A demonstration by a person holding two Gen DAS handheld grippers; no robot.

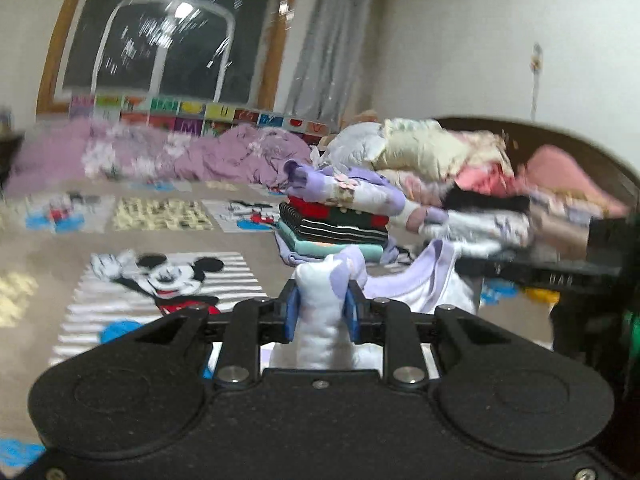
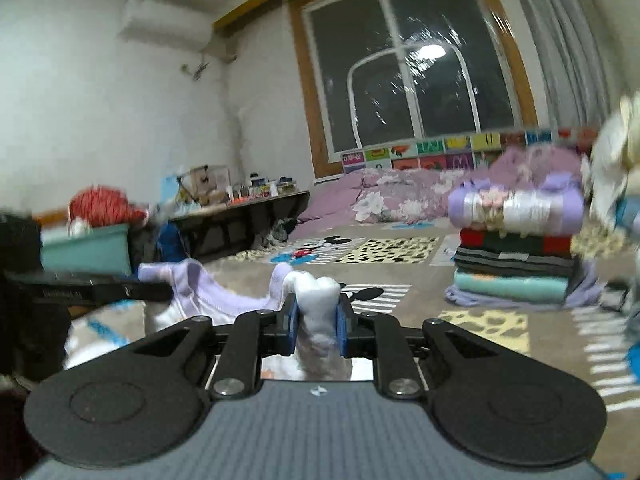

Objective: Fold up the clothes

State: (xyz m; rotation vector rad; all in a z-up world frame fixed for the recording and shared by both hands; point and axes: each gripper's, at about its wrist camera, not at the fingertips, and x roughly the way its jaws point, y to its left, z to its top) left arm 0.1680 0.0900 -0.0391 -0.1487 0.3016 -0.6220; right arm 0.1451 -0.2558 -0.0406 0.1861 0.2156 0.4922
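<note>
Left wrist: left gripper (image 1: 322, 312) level, jaws pinching white-lilac garment (image 1: 416, 284); right gripper (image 2: 316, 322) likewise

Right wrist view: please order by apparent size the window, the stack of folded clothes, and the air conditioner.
1. window
2. stack of folded clothes
3. air conditioner
Apparent size only: the stack is nearer the camera.

Each camera sits just behind its own tool, low over the bed, looking forward along the fingers. The left view faces the stack of folded clothes (image 1: 334, 224) at 12 o'clock, quite near; the right view has the same stack (image 2: 516, 256) at 2 o'clock. Both share the dark window (image 1: 168, 28) (image 2: 408, 60) and the cartoon sheet (image 1: 160, 280) (image 2: 360, 248).
</note>
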